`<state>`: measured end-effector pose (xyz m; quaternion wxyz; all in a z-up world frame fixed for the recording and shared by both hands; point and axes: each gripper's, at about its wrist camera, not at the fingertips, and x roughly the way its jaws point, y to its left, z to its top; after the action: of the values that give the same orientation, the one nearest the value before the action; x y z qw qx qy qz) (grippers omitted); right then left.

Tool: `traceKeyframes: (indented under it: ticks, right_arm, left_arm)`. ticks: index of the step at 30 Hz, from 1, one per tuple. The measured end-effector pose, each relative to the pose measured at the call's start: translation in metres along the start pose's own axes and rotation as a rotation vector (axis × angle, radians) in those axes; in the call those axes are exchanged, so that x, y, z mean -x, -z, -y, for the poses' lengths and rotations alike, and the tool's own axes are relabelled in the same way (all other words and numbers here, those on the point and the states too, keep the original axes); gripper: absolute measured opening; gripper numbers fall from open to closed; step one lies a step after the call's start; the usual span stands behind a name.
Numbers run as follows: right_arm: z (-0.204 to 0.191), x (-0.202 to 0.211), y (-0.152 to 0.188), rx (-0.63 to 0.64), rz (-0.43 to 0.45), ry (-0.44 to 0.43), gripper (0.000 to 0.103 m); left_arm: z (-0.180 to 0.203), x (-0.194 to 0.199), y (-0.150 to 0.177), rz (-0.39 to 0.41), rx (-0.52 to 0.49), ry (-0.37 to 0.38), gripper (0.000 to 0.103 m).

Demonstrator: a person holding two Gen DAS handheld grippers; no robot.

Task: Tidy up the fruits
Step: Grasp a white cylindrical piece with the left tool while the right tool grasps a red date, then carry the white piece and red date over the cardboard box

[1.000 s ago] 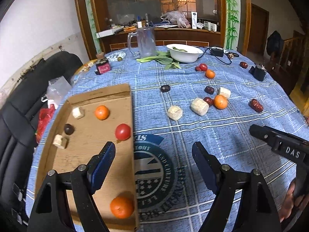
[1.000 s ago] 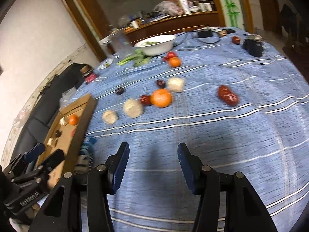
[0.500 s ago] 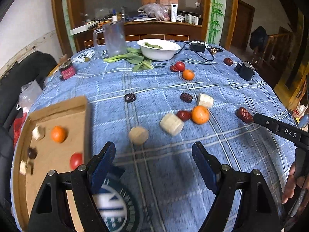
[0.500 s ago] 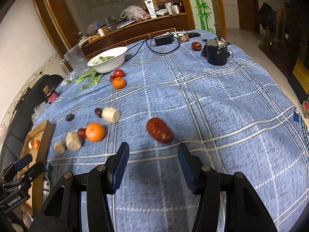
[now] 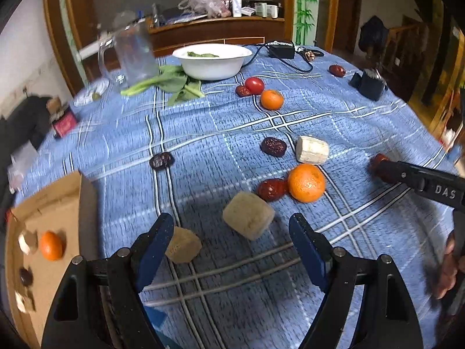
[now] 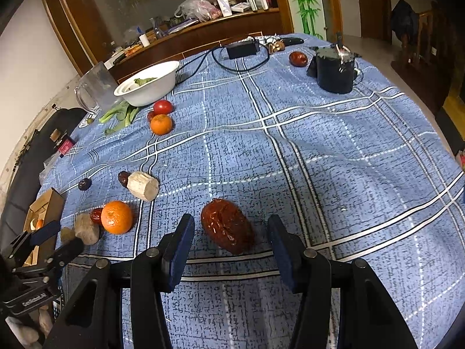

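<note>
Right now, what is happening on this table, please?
A person with a gripper in each hand is sorting fruit into a cardboard tray. The right gripper is open around a red date lying on the blue cloth, not pressing it. The left gripper is open above two beige chunks. An orange already lies in the tray.

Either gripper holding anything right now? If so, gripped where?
Nothing held. The right gripper is open, straddling a red date on the cloth, pads clear of it. The left gripper is open near two beige chunks, touching neither.
</note>
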<state>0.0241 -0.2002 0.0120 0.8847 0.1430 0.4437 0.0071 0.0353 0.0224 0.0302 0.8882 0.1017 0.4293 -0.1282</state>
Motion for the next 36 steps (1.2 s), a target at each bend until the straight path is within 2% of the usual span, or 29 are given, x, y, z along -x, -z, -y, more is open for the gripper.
traceKeyframes:
  ticks: [5,7,8,9,10,12,15,18,28,36]
  right_arm:
    - [-0.003,-0.002,0.001,0.022,0.010,0.011,0.055]
    - [-0.004,-0.003,0.002,0.033,0.016,0.020,0.055]
    - [-0.005,-0.003,0.002,0.039,0.018,0.024,0.055]
    - [-0.006,-0.003,0.003,0.044,0.021,0.029,0.055]
    - [-0.007,-0.003,0.003,0.050,0.024,0.034,0.055]
    - [-0.010,-0.003,0.005,0.070,0.027,0.051,0.055]
    - [-0.013,-0.002,0.007,0.088,0.030,0.057,0.038]
    - [-0.011,0.000,0.008,0.069,0.034,0.017,0.038]
    - [-0.021,0.027,0.018,0.079,0.093,-0.034,0.038]
    - [-0.035,0.047,0.035,0.095,0.106,-0.057,0.039]
  left_arm:
    - [0.008,-0.005,-0.002,0.011,-0.055,-0.019,0.080]
    - [0.012,-0.007,-0.001,0.015,-0.090,-0.073,0.064]
    - [0.014,-0.007,-0.001,0.020,-0.105,-0.083,0.061]
    - [0.016,-0.006,0.000,0.025,-0.117,-0.070,0.051]
    - [0.018,-0.004,0.000,0.028,-0.126,-0.061,0.035]
    - [0.022,-0.003,0.000,0.025,-0.136,-0.063,0.034]
    - [0.019,-0.001,0.000,0.027,-0.119,-0.046,0.034]
    - [0.016,0.007,0.001,0.025,-0.074,0.001,0.034]
    - [0.007,0.059,0.022,0.096,0.012,0.079,0.034]
    - [0.004,0.089,0.038,0.134,0.034,0.080,0.034]
